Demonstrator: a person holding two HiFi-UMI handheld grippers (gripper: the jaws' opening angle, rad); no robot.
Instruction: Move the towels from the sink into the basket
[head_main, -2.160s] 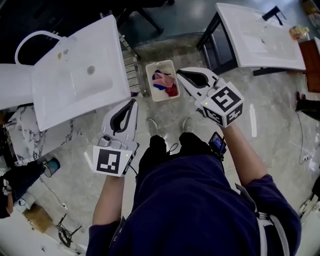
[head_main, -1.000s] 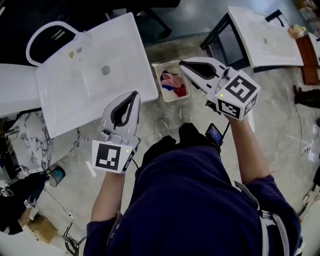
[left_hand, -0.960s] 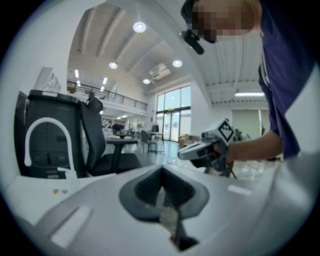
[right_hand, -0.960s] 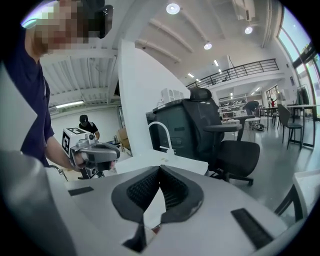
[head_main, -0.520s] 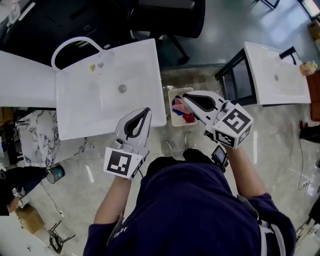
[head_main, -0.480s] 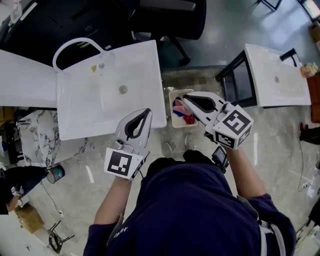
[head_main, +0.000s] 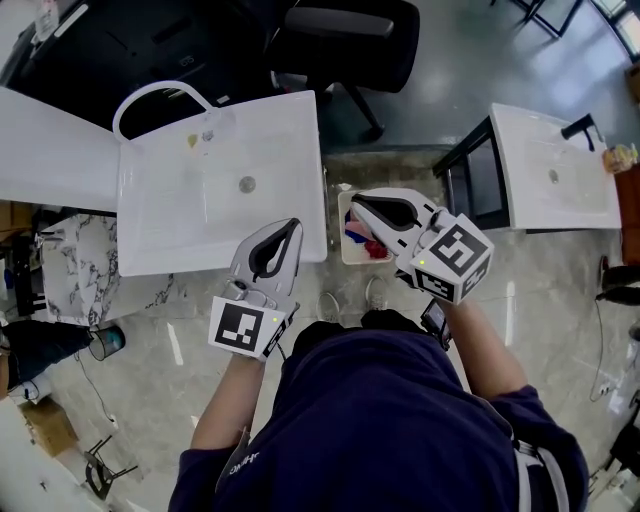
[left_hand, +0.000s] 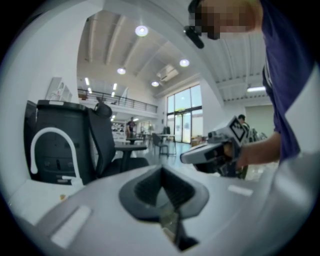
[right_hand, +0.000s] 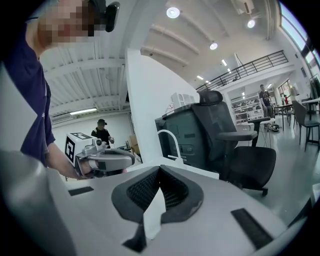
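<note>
My left gripper (head_main: 291, 229) and right gripper (head_main: 354, 204) are both empty, jaws pressed together. The left hangs over the sink's (head_main: 300, 150) near right corner, and the right is above the basket (head_main: 343, 228) on the floor beside that corner. The towels (head_main: 361, 239) lie bunched in the basket, and the basin looks bare. They seem light, soft and limp, so I'd pinch a raised fold.

Towels (head_main: 363, 240) in basket (head_main: 343, 222) beside sink (head_main: 200, 205)

From here I see a black office chair (head_main: 340, 45), a second washbasin (head_main: 555, 170) on its black stand, and a small dark cup (head_main: 103, 343), all on the marbled floor (head_main: 570, 320).
</note>
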